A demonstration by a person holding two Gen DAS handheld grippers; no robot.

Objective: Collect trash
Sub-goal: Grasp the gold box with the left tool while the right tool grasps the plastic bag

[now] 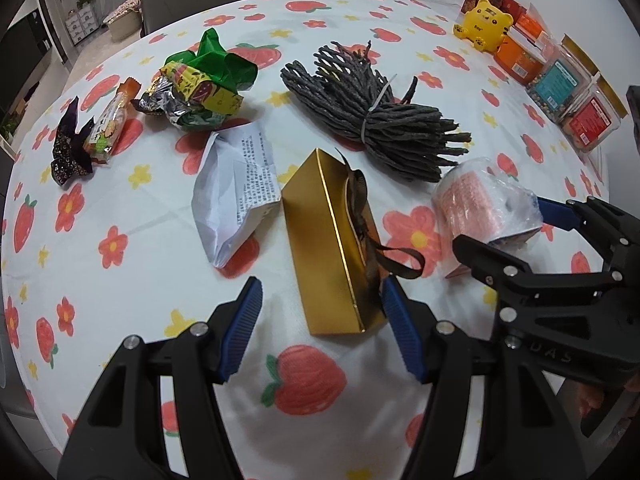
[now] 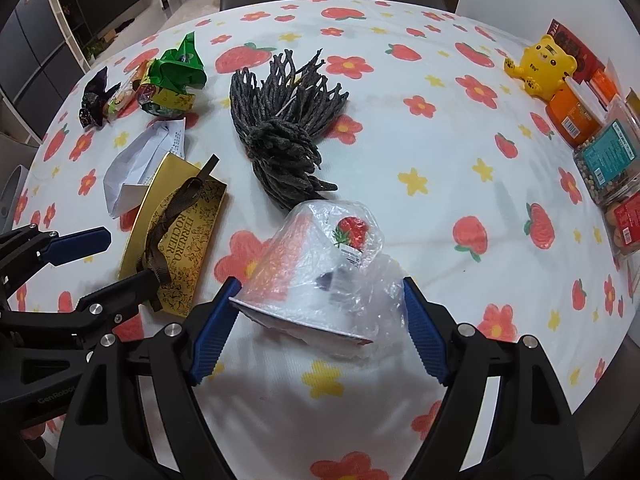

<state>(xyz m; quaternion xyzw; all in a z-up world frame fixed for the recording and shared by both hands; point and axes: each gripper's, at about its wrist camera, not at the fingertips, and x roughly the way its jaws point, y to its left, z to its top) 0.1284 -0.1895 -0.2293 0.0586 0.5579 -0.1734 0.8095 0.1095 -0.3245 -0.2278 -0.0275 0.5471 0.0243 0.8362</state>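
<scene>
Strawberry-print tabletop (image 1: 120,300) holds scattered trash: left hand-held gripper (image 1: 322,320) hangs open around the gold box (image 1: 324,248), right hand-held gripper (image 2: 320,328) open astride the plastic-wrapped cup (image 2: 316,264); next, both should close.

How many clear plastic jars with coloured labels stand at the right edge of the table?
3, in a row: the orange jar nearest the yellow tiger figure, the teal-label jar in the middle, the red-label jar nearest the camera. More may be hidden.
</scene>
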